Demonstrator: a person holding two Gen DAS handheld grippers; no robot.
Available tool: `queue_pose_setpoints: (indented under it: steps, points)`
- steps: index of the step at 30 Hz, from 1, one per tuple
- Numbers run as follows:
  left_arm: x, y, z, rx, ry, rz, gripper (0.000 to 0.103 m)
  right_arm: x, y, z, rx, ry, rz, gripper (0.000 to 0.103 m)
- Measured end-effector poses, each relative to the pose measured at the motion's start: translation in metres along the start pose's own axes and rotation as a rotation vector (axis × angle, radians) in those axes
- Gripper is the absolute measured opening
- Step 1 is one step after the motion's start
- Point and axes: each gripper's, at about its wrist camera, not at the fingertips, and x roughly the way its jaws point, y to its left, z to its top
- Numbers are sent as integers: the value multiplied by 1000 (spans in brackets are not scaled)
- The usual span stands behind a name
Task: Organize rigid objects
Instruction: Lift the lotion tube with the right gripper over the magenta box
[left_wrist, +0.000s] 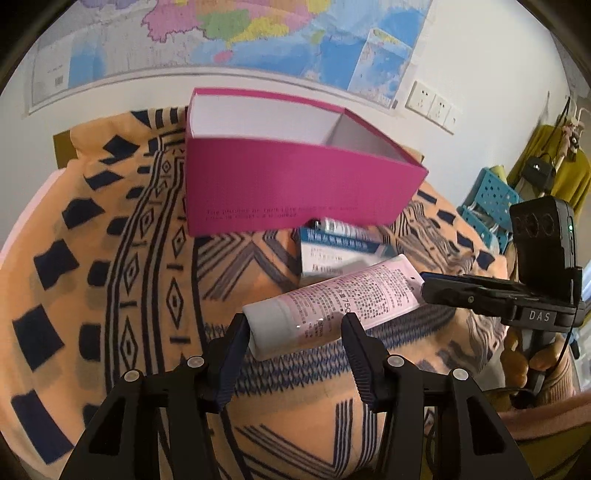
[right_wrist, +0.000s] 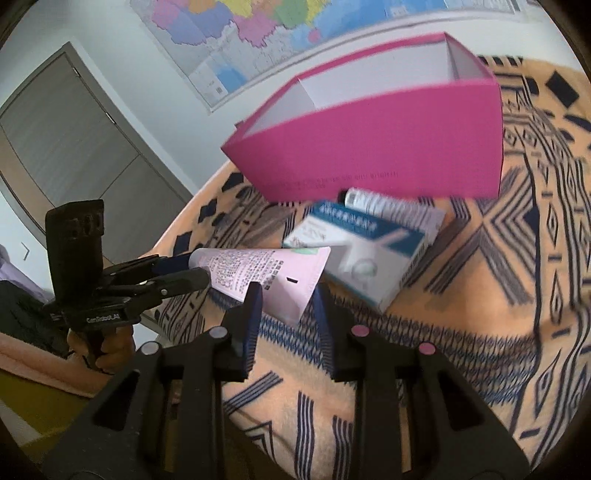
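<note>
Black plastic left gripper with ribbed blue pads, round pale screws, right gripper alike, "DAS" lettering, peach sleeve

A home bedroom: patterned blanket underfoot, wall map at twelve o'clock, hanging clothes at three.

The tube lies before the carton, with the open box behind both.
</note>
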Motion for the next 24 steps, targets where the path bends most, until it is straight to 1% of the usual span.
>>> queue_pose_setpoints:
  steps: [5, 9, 12, 18, 24]
  points:
    - [-5, -2, 20, 18, -51, 8, 52, -6, 3, 19, -33, -46, -11, 32]
    - [-8, -2, 44, 31, -100, 22, 52, -11, 4, 37, -60, -90, -23, 32]
    - [-8, -1, 59, 29, -122, 21, 52, -13, 4, 52, -77, -119, -27, 32]
    - [-10, -1, 86, 56, -168, 45, 53, -14, 3, 77, -97, -160, -24, 32]
    - [-5, 0, 109, 72, -188, 58, 53, -15, -2, 102, -105, -194, -28, 32]
